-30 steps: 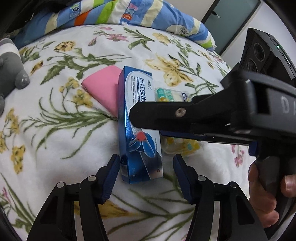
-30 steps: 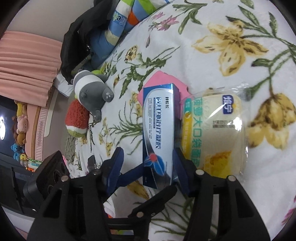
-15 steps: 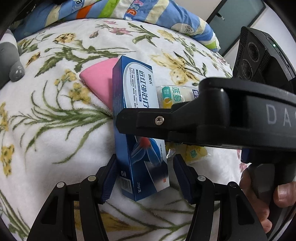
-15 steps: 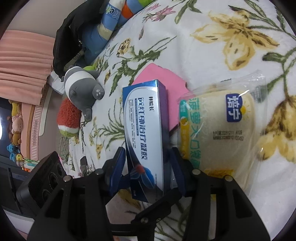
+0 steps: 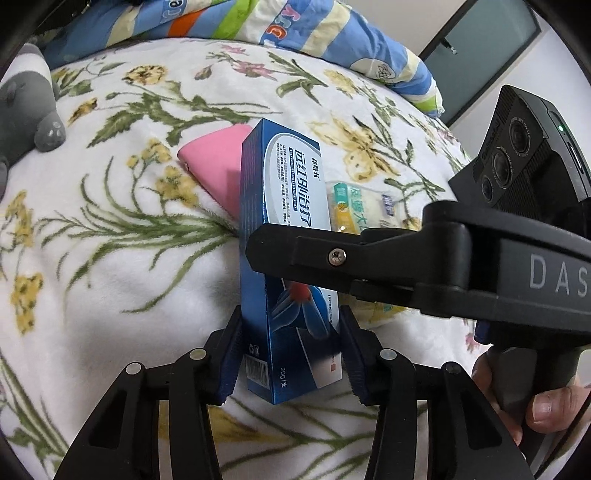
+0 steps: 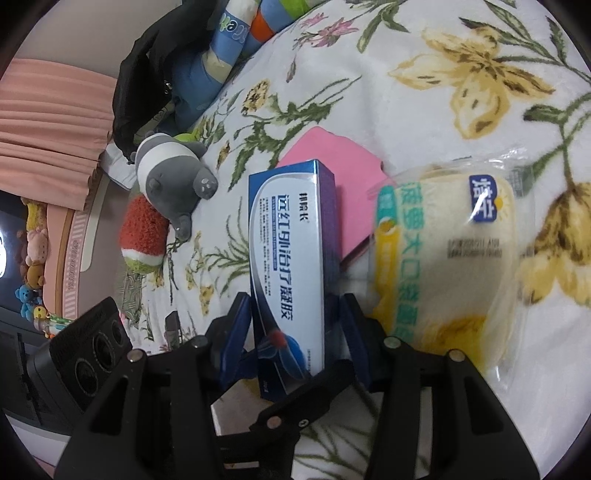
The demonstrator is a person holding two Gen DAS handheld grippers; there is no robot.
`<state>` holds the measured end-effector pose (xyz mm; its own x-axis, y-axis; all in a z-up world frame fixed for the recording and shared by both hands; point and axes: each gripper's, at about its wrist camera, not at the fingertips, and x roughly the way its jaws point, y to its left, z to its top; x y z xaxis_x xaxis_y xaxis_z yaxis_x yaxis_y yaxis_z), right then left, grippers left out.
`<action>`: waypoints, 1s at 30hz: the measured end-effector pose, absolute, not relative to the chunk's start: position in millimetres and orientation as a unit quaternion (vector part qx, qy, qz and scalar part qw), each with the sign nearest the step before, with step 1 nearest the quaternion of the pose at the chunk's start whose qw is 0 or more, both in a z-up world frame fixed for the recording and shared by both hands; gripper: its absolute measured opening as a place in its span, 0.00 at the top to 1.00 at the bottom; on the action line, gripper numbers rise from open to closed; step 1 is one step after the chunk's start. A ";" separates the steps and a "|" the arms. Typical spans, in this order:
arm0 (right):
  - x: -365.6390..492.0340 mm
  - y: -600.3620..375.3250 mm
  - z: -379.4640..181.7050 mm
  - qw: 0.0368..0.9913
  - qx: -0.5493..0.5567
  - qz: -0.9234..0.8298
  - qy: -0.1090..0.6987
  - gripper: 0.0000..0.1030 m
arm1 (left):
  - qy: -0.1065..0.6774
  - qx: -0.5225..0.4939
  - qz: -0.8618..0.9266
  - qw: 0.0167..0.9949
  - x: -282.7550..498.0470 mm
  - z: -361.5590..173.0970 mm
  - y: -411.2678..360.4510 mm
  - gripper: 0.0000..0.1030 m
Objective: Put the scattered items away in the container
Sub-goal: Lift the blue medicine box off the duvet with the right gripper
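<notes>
A blue and white medicine box (image 5: 286,258) (image 6: 290,266) is raised off the floral blanket, near end lifted. My left gripper (image 5: 291,347) is shut on its near end, pads against both sides. My right gripper (image 6: 291,332) also straddles the box, jaws close against its sides; its arm crosses the left wrist view (image 5: 406,266). A pink flat pouch (image 5: 218,166) (image 6: 332,184) lies behind the box. A packaged bread (image 6: 450,266) (image 5: 362,214) lies to its right on the blanket. No container is in view.
A grey plush toy (image 6: 170,177) (image 5: 26,110) and a red knitted toy (image 6: 144,236) lie at the bed's left. A striped pillow (image 5: 295,33) lies at the head. The floral blanket (image 5: 110,277) covers the bed. A shelf with small toys (image 6: 29,266) stands beyond.
Both grippers have closed in on the box. The box has come up off the blanket and tilted, its near end now between my left pads.
</notes>
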<state>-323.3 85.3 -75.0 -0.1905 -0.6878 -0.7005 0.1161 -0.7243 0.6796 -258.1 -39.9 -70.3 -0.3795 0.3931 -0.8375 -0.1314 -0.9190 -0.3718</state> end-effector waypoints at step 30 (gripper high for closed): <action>-234.8 129.2 76.8 0.294 0.476 -0.791 -0.247 0.52 | -0.087 -0.432 0.879 0.182 -185.3 82.3 -5.7 0.53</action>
